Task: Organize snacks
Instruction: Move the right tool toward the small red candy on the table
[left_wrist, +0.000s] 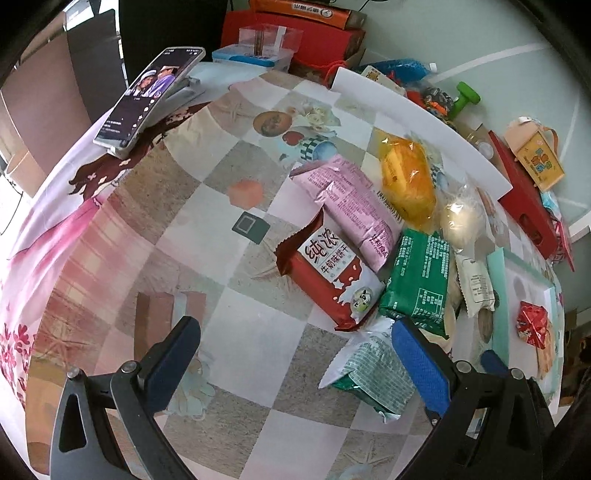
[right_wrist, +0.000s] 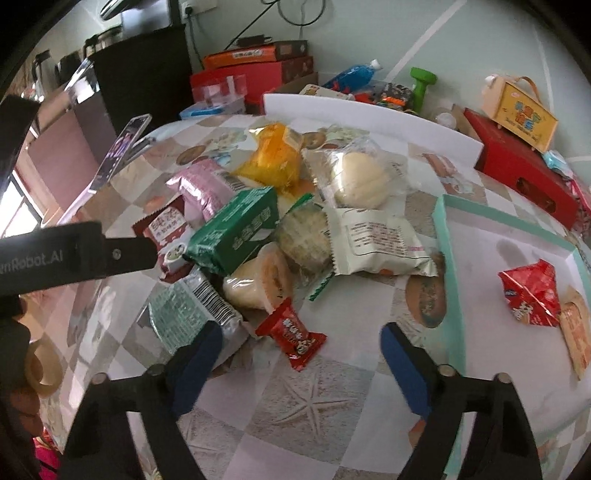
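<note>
Right hand-held gripper (right_wrist: 301, 354) is spread with nothing pinched, and the small red candy packet (right_wrist: 291, 334) lies between its jaws on the bench (right_wrist: 295, 413), at 6 o'clock of the snack pile. Risk: jaws snag the silver-green pack (right_wrist: 192, 314) beside it (crinkly foil slips). Left hand-held gripper (left_wrist: 295, 354) is spread too. Only the right view shows the whole teal tray (right_wrist: 448, 280) at 3 o'clock; only the left shows the phone (left_wrist: 147, 96) screen.

Phone (left_wrist: 147, 96) propped tilted on a white stand at the desk's far left edge, screen lit. Patterned checked cloth (left_wrist: 236, 288) covers the desk. Green dumbbell (right_wrist: 421, 86) and blue bottle (right_wrist: 354, 75) lie behind a white board (right_wrist: 369, 114). Red boxes (right_wrist: 258, 74) stacked against the wall.
</note>
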